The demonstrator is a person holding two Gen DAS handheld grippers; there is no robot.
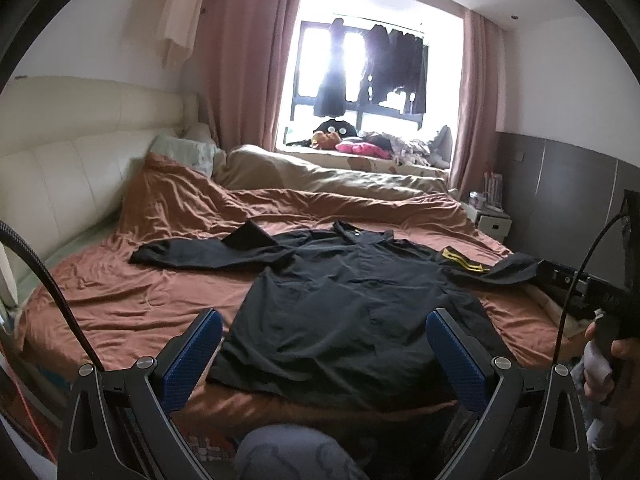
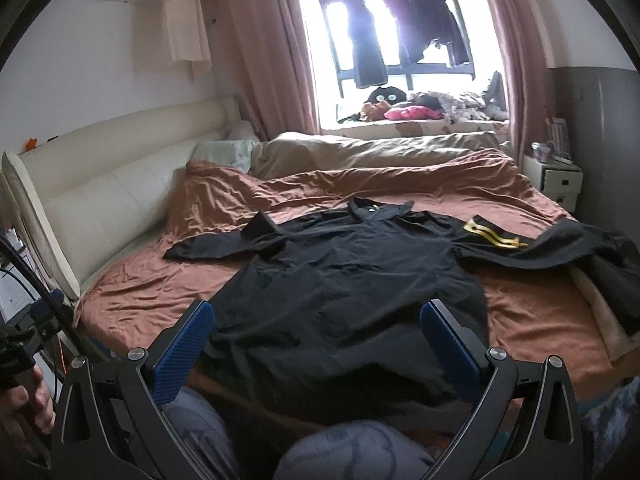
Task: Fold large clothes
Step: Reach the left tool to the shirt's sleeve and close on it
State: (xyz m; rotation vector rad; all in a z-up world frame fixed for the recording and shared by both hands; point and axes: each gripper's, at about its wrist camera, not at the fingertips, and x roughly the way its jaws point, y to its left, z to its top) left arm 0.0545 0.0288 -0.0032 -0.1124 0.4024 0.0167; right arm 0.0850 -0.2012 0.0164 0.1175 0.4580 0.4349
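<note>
A large black long-sleeved shirt (image 1: 344,304) lies spread flat on the bed, collar toward the window, hem toward me; it also shows in the right wrist view (image 2: 344,300). Its left sleeve (image 1: 192,256) stretches out to the left. Its right sleeve (image 2: 532,248), with a yellow stripe, reaches the bed's right edge. My left gripper (image 1: 324,320) is open and empty, held above the hem. My right gripper (image 2: 316,312) is open and empty, also above the hem.
The bed has a rumpled brown sheet (image 1: 132,304), a beige duvet (image 1: 328,176) and pillows at the far side, and a cream headboard (image 1: 60,160) on the left. A white nightstand (image 2: 556,180) stands at the right. Clothes pile on the windowsill (image 2: 432,114).
</note>
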